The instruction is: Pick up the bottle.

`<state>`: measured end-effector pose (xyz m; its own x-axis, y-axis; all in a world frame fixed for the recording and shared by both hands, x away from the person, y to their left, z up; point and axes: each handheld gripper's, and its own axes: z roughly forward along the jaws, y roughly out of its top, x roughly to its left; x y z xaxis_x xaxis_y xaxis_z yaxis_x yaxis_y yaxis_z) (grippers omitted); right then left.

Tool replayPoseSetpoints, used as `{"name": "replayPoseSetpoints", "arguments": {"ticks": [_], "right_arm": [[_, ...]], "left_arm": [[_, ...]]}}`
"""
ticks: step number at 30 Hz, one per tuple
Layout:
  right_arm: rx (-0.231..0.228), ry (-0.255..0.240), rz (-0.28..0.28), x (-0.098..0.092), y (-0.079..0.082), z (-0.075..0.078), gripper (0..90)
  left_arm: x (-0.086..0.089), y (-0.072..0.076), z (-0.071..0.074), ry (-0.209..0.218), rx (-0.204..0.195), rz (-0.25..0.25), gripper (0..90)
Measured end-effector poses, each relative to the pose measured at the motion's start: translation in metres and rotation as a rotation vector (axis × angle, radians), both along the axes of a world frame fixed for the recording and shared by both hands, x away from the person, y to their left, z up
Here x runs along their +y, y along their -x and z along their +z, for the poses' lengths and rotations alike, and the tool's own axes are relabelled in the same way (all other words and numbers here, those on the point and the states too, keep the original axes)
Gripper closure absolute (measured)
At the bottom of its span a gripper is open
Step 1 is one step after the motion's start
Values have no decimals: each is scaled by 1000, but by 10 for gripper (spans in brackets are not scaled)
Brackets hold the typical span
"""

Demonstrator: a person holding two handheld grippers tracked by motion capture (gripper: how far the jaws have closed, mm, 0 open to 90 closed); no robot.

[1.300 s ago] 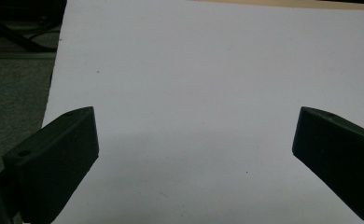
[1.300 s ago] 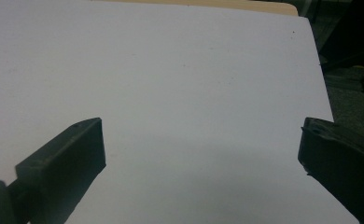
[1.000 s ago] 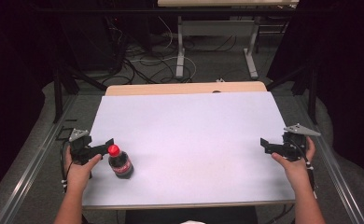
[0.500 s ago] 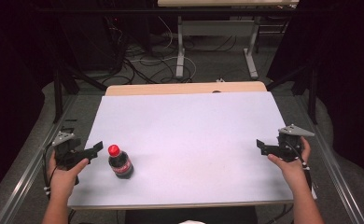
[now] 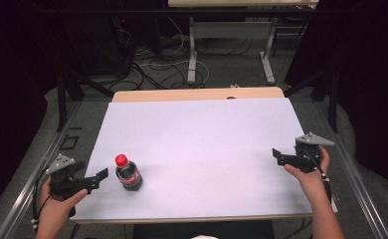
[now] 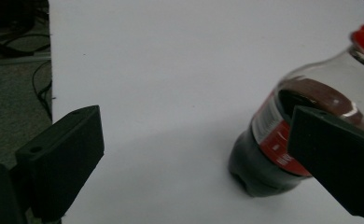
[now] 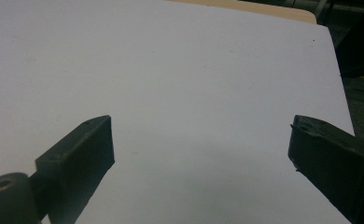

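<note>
A small cola bottle (image 5: 128,174) with a red cap stands upright on the white table sheet (image 5: 197,134), near the front left. My left gripper (image 5: 100,176) hovers just left of it, open, tips pointing at the bottle without touching. In the left gripper view the bottle (image 6: 264,149) sits off to the right, partly behind the right jaw, not between the pads; the left gripper (image 6: 194,154) spans bare sheet. My right gripper (image 5: 277,155) is open at the right edge, and the right gripper (image 7: 201,149) has nothing between its jaws. Both pairs of jaws have just been closing slightly.
A wooden tabletop edge (image 5: 197,93) shows beyond the sheet's far side. Table legs and loose cables (image 5: 182,59) lie on the floor behind. Metal rails (image 5: 366,199) run along both sides of the table. The sheet's left edge (image 6: 49,93) drops to dark floor.
My left hand has drawn back to the left and toward the front corner, away from the bottle, which stays upright in place. The right hand has barely moved.
</note>
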<state>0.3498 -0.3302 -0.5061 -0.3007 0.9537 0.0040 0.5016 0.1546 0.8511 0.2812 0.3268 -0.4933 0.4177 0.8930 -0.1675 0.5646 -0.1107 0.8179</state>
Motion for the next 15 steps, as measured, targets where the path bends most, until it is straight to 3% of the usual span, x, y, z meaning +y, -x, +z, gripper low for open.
{"name": "replayPoseSetpoints", "arguments": {"ticks": [3,6,9,15], "right_arm": [[-4,0,7,0,0,1,68],[0,-9,16,2,0,0,68],[-3,0,12,3,-1,0,69],[6,-6,17,1,-2,-2,69]], "left_arm": [[-9,6,-4,-16,3,-35,38],[-17,8,-9,-4,-1,-74,29],[-25,6,-15,-2,17,-102,5],[-39,0,-18,-8,13,-139,4]]}}
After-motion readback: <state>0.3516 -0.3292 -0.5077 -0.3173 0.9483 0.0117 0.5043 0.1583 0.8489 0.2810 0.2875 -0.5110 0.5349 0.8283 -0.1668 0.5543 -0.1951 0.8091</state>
